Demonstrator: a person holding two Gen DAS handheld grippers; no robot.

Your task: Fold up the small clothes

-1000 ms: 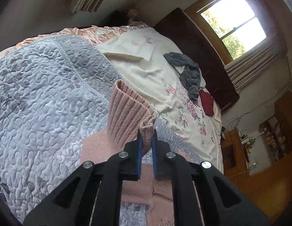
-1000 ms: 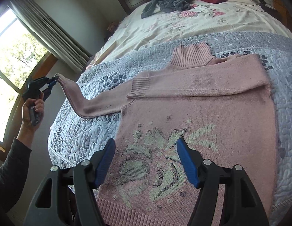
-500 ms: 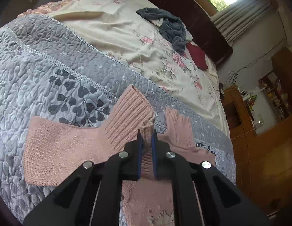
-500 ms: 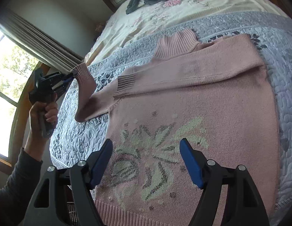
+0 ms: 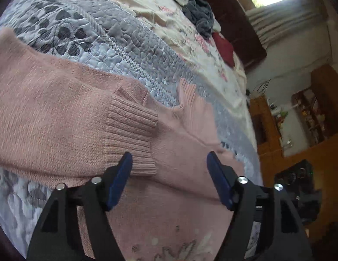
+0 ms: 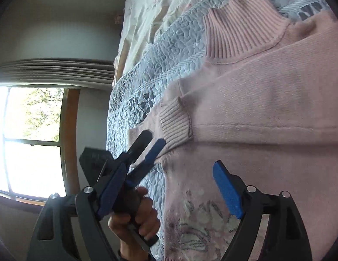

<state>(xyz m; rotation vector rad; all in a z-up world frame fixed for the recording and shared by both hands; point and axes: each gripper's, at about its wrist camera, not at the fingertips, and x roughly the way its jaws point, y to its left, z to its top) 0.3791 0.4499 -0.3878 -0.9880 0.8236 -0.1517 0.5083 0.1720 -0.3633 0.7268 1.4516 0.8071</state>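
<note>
On the bed: pink sweater (image 6: 267, 100) lies flat on the grey quilted bedspread (image 5: 116, 41), front up, its ribbed collar (image 6: 238, 34) toward the floral sheet (image 5: 160, 15).
Sleeves: both folded across the chest; the ribbed cuff (image 5: 132, 130) of the upper sleeve rests on the sweater body (nothing grips it).
Left hand-held gripper (image 5: 169, 174): blue pads spread wide apart, empty, hovering just beside that cuff; in the right wrist view it (image 6: 150, 143) shows with its tips over the sweater's edge, held by a hand (image 6: 136, 217).
Right hand-held gripper (image 6: 171, 193): fingers apart, empty, above the lower front of the sweater with its pale flower pattern (image 6: 203, 224).
Farther up the bed: grey garment (image 5: 195, 10) and dark red garment (image 5: 223, 47) near the dark headboard (image 5: 234, 21).
Beyond: window (image 6: 31, 139) with pleated curtain (image 6: 58, 71).
</note>
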